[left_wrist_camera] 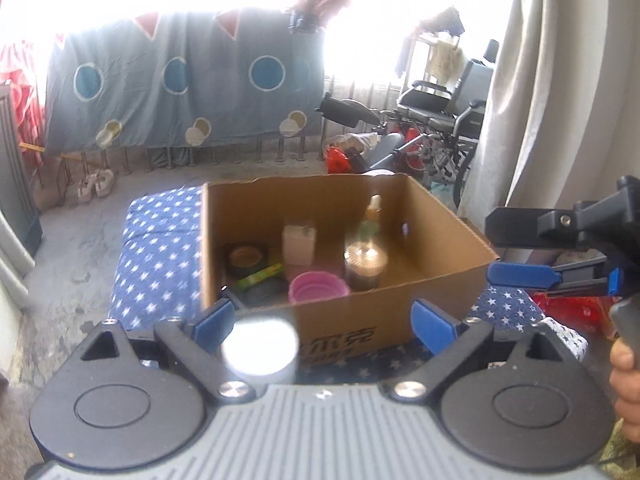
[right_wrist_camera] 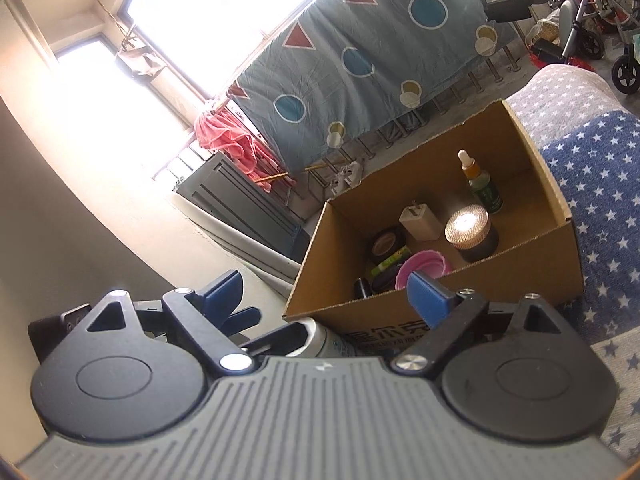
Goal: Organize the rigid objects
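Hovering short of the cardboard box (left_wrist_camera: 348, 320), both tongs spread wide. Left tongs (left_wrist_camera: 324, 320) apart, blue pads (left_wrist_camera: 214, 322) clear of a blurred white cylinder (left_wrist_camera: 260, 350) sitting just in front of the box's near wall — not gripped, and whether touched by the left pad cannot be told. Right tongs (right_wrist_camera: 332, 300) also apart, with nothing between the pads; seen from the left wrist, off to the right of the box (left_wrist_camera: 520, 274), held by a hand (left_wrist_camera: 626, 384).

Resting on a blue star-print cover (left_wrist_camera: 156, 256), box open at the top, near wall lowest toward the cameras. Inside: pink cup (right_wrist_camera: 424, 266) close against the near wall, dark jar with a shiny lid (right_wrist_camera: 470, 230) beside it, white block (right_wrist_camera: 420, 222) and dropper bottle (right_wrist_camera: 482, 186) further back, tape roll (right_wrist_camera: 386, 244) and green stick (right_wrist_camera: 390, 262) toward the left wall. Bare box floor open along the right wall (left_wrist_camera: 420, 256). Star cover free left of the box, ending at the floor (left_wrist_camera: 72, 264).
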`<act>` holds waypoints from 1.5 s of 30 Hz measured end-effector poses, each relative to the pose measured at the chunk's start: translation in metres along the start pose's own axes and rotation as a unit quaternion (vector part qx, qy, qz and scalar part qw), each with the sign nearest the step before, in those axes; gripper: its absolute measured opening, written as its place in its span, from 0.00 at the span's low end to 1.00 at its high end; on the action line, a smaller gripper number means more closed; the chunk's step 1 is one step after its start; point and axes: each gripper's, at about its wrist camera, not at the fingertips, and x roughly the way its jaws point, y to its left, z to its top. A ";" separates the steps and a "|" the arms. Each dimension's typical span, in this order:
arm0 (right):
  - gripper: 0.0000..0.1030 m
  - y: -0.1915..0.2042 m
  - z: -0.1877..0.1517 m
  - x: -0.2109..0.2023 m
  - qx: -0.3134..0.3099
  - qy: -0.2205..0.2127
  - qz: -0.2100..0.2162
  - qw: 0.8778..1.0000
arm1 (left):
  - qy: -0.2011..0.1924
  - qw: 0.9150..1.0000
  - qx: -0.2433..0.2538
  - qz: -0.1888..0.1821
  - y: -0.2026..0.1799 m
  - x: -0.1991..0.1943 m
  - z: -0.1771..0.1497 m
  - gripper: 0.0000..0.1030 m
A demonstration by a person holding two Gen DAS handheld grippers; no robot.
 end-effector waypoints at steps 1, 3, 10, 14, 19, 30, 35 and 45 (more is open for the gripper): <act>0.92 0.000 -0.002 0.005 0.001 0.007 0.000 1.000 | 0.002 1.000 -0.005 0.002 0.006 0.000 -0.003 0.93; 0.94 0.000 -0.004 0.015 0.002 0.021 -0.001 1.000 | 0.006 1.000 -0.010 0.007 0.014 0.002 -0.009 0.94; 0.95 0.003 -0.014 0.068 0.028 0.064 0.007 0.998 | 0.038 0.999 -0.011 0.024 0.028 0.028 -0.022 0.93; 0.95 0.012 -0.021 0.104 0.031 0.080 0.011 0.996 | 0.060 0.997 -0.010 0.036 0.033 0.048 -0.024 0.87; 0.87 0.016 -0.029 0.142 0.018 0.106 -0.003 0.994 | 0.086 0.996 -0.022 0.023 0.046 0.065 -0.032 0.76; 0.52 0.008 -0.045 0.174 0.018 0.135 -0.005 0.991 | 0.095 0.995 -0.022 0.007 0.042 0.073 -0.040 0.55; 0.48 0.010 -0.048 0.168 0.004 0.126 -0.001 0.992 | 0.102 0.995 -0.017 0.011 0.032 0.069 -0.037 0.54; 0.48 -0.004 -0.044 0.131 -0.002 0.100 0.002 0.995 | 0.099 0.995 0.021 -0.014 -0.018 0.062 -0.036 0.52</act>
